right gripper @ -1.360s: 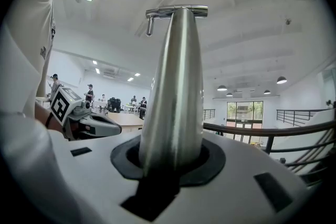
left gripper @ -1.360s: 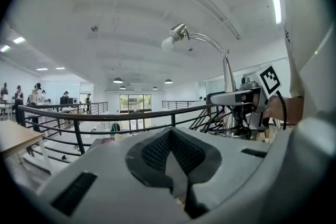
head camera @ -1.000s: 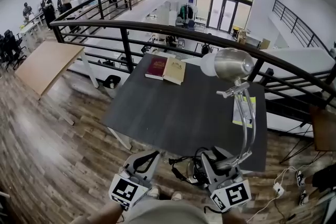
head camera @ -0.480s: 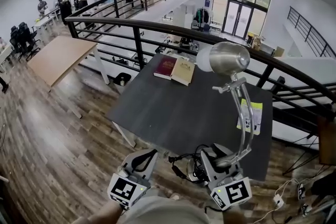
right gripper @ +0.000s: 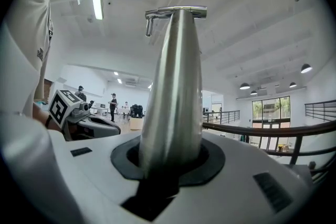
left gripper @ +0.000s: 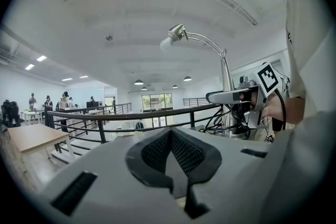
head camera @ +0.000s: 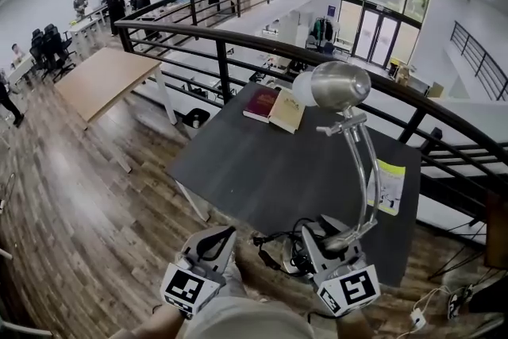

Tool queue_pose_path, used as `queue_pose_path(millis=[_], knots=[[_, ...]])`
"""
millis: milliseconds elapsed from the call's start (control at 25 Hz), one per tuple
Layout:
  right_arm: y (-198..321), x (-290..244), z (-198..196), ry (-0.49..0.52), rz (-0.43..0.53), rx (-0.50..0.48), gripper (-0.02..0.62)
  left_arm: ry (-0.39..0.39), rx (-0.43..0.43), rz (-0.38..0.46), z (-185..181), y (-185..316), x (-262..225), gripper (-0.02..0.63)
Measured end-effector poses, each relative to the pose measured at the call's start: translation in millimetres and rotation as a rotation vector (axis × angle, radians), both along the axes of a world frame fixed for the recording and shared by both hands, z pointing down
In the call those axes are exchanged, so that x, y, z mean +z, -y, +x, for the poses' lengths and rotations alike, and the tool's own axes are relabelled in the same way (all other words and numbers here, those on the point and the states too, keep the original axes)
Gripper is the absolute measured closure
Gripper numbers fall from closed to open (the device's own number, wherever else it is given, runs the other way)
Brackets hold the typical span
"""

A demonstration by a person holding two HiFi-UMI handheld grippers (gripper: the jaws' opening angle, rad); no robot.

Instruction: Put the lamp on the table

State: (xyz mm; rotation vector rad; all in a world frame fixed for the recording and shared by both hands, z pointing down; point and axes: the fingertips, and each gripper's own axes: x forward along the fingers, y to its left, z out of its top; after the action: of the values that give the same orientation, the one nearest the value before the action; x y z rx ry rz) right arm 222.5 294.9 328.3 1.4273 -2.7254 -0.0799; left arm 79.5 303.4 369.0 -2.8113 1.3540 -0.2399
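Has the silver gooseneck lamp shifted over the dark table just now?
Yes, leftward: the head of the silver gooseneck lamp now reaches the red and tan books on the dark table, its stem the left edge of the yellow paper.

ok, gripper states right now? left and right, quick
Left gripper: closed, nothing between its jaws.
Right gripper: closed on the lamp, gripping its metal stem just above the base.

Silver lamp, upright (gooseneck), seemingly above table
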Motion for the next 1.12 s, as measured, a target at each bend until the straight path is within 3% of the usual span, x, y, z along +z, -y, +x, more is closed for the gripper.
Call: queue_pose_path(millis=[560, 1000, 1120], knots=[[75, 20, -26, -0.003, -0.009, -0.016, 0.477, 0.011, -0.013, -0.001, -24, 72, 18, 0.603], [191, 23, -73, -0.007, 0.006, -0.003, 0.477, 0.045, 0.020, -0.036, -67, 200, 21, 0.603], [227, 22, -92, -0.005, 0.008, 0.015, 0.477, 0.022, 0.041, -0.018, -84, 239, 17, 0.603]])
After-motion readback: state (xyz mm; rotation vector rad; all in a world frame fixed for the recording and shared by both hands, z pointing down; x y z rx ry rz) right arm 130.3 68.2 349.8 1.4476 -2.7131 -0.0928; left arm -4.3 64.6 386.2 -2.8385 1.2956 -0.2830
